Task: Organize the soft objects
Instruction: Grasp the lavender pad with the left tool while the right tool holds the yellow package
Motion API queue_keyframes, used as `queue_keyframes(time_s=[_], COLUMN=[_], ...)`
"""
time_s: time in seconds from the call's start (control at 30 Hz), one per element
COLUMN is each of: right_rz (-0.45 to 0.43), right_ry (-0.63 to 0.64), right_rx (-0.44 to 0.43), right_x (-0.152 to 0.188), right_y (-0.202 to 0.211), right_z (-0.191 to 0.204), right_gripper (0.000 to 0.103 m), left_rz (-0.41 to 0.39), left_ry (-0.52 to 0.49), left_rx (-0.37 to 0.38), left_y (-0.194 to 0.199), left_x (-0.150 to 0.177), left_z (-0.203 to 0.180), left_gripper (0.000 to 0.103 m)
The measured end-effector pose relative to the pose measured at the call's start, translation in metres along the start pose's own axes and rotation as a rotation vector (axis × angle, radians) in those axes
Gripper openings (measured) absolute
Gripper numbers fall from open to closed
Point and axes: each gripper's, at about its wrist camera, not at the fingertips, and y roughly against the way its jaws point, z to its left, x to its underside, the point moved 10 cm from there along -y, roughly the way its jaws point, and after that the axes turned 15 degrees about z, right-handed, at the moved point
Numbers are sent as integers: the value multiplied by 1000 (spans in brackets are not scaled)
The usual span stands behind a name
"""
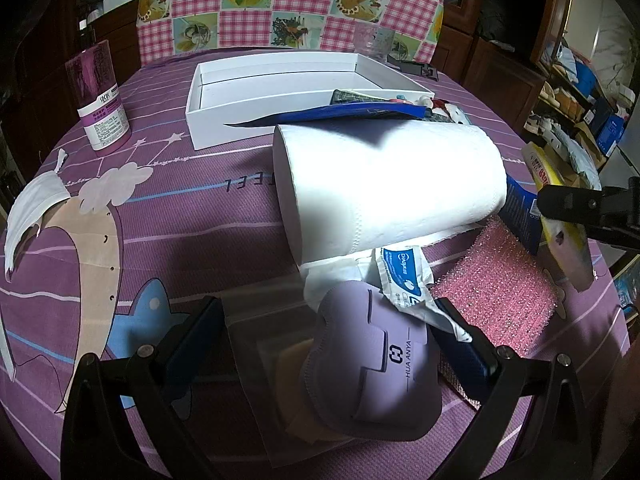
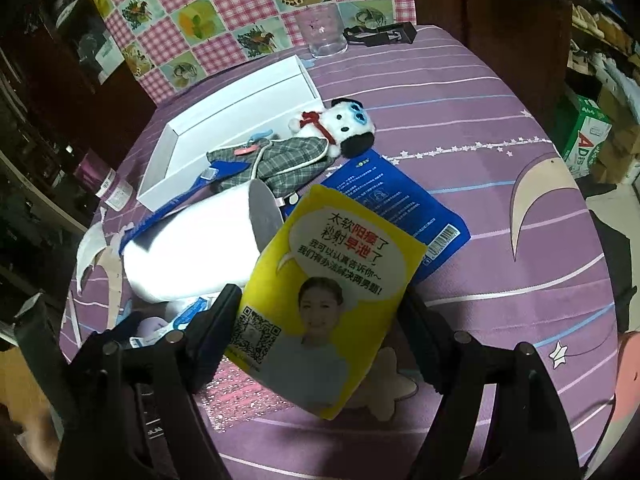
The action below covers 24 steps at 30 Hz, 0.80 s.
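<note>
Fingers (image 2: 224,320) of our right gripper (image 2: 320,332) stand wide, clamping the yellow tissue pack (image 2: 332,300) above the bench (image 2: 500,140). Our left gripper (image 1: 324,332) spreads wide around a lilac mask (image 1: 376,364) lying beside the paper roll (image 1: 384,184), pads apart from it.

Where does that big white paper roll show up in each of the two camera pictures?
Left wrist view: the white paper roll lies on its side in the middle, just in front of the white box.
Right wrist view: the roll sits left of centre, beside the yellow packet.
Shared landmark: the white box, behind the roll in both.
</note>
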Motion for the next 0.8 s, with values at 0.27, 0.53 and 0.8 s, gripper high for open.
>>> queue_keyframes(time_s=[0.27, 0.53, 0.8], right_rz=[7, 0, 3], right_ry=[9, 4, 2], right_rx=[12, 2, 5], right_x=[0, 0, 1], right_y=[-3, -1, 0], right_z=[0, -1, -2], right_gripper=[79, 79, 79], left_rz=[-1, -82, -106], left_ry=[7, -53, -182], left_rx=[-2, 7, -88], left_y=[-2, 22, 37], left_x=[0, 4, 15], left_z=[-2, -2, -22], left_gripper=[103, 103, 103])
